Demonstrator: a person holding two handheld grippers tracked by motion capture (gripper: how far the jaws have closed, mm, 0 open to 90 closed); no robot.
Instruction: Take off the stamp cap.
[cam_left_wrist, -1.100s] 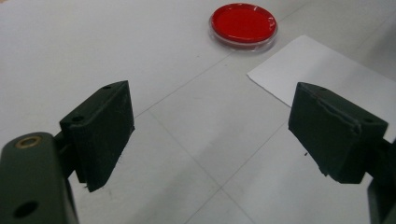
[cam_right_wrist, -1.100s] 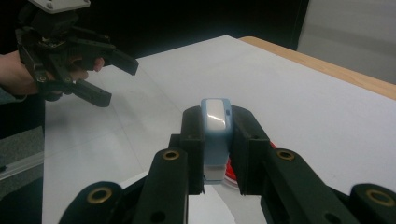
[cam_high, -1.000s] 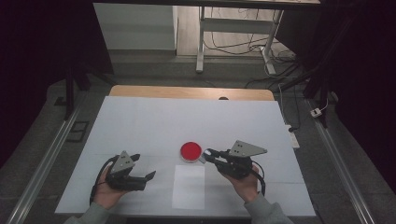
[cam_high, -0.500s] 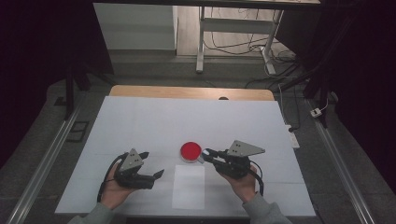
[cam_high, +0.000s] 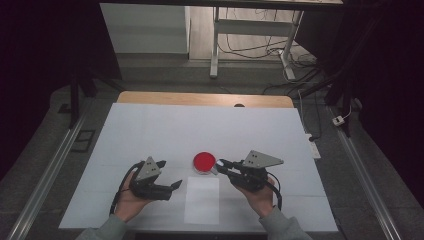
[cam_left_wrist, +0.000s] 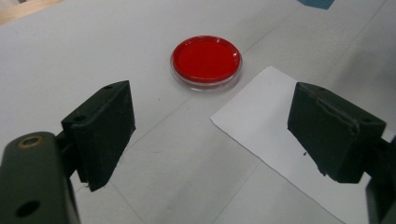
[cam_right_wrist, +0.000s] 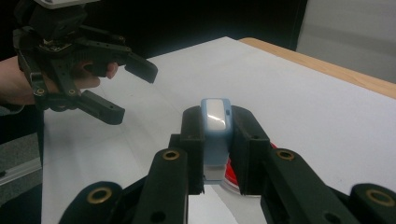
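Note:
A round red dish (cam_high: 204, 161) sits on the white table cover, with a white paper sheet (cam_high: 202, 200) just in front of it. My right gripper (cam_high: 222, 165) hovers at the dish's right edge, shut on a small blue-and-white block (cam_high: 219, 162). The right gripper view has that block (cam_right_wrist: 215, 133) upright between the pads (cam_right_wrist: 194, 135), and red from the dish (cam_right_wrist: 229, 171) shows below. My left gripper (cam_high: 175, 185) is open, low at the sheet's left edge. Its own view looks between wide jaws at the dish (cam_left_wrist: 206, 60) and the sheet (cam_left_wrist: 275, 135). Nothing is between its pads (cam_left_wrist: 105, 126).
The white table cover (cam_high: 150, 130) spreads wide behind the dish. A wooden table edge (cam_high: 200, 98) runs along the back. Dark floor and metal rails (cam_high: 45, 170) flank the table. In the right gripper view, the left gripper (cam_right_wrist: 133, 93) hangs open at the upper left.
My left gripper has moved right, from the table's left part up to the paper's left edge. The right gripper and its block have stayed put.

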